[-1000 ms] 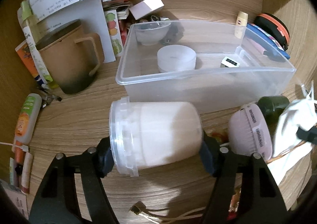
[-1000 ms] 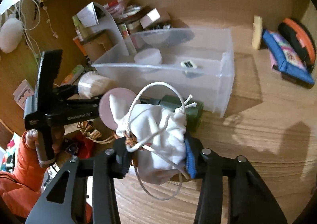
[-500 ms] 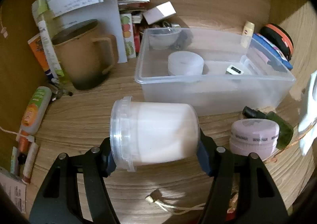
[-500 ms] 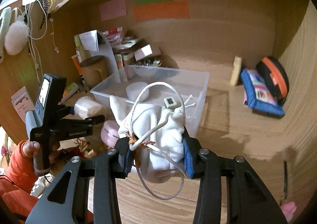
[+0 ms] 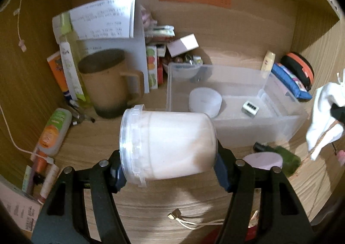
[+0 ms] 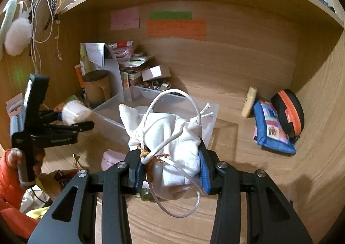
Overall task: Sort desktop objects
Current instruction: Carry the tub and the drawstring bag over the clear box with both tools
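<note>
My left gripper (image 5: pixel 170 170) is shut on a clear plastic jar (image 5: pixel 168 144) of white stuff, held on its side above the desk, lid to the left. It also shows in the right wrist view (image 6: pixel 73 114). My right gripper (image 6: pixel 170 170) is shut on a white drawstring pouch (image 6: pixel 170 136), lifted above the desk; the pouch shows at the right edge of the left wrist view (image 5: pixel 323 118). A clear plastic bin (image 5: pixel 284 114) stands behind the jar, with a white round tub (image 5: pixel 204 101) and a small white block (image 5: pixel 250 109) inside.
A brown mug (image 5: pixel 107 84), tubes and papers crowd the left. A pink round case (image 5: pixel 263 161) and a dark green bottle (image 5: pixel 282 157) lie in front of the bin. A blue pouch (image 6: pixel 273 127) and a black-orange case (image 6: pixel 289 114) sit at the right.
Both grippers have risen and tilted up with their loads. The jar and the pouch are higher above the desk, and more of the back wall shows.
</note>
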`<state>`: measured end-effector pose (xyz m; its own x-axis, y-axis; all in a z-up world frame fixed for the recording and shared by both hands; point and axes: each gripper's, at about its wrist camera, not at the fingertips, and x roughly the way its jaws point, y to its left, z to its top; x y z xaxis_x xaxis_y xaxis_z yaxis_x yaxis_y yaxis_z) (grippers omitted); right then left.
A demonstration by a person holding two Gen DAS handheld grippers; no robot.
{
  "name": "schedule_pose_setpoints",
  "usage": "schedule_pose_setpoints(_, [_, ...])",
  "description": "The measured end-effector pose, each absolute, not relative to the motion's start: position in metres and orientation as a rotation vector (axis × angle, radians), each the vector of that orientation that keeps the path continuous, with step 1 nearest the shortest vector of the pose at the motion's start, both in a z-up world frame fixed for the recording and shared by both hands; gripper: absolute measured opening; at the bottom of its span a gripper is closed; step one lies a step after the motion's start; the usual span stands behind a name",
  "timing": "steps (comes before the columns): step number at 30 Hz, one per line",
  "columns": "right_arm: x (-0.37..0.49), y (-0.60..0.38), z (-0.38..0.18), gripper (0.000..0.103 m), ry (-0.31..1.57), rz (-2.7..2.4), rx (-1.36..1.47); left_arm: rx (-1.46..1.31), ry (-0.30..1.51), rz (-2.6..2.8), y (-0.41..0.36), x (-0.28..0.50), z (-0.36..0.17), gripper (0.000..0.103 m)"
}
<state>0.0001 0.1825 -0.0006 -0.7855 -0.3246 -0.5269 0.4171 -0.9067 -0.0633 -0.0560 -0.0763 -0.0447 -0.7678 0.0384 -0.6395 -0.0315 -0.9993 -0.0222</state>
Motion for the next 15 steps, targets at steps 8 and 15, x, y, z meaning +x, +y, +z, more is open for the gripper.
schedule_pose_setpoints(8, [-0.019,0.18,0.002,0.037,0.254,-2.637,0.707,-0.97,-0.028,2.928,-0.077,-0.059,-0.017,0.065])
schedule_pose_setpoints(15, [-0.041,0.182,0.002,0.037,0.224,-2.642,0.705,-0.932,-0.027,2.917,-0.072,-0.071,-0.002,0.065])
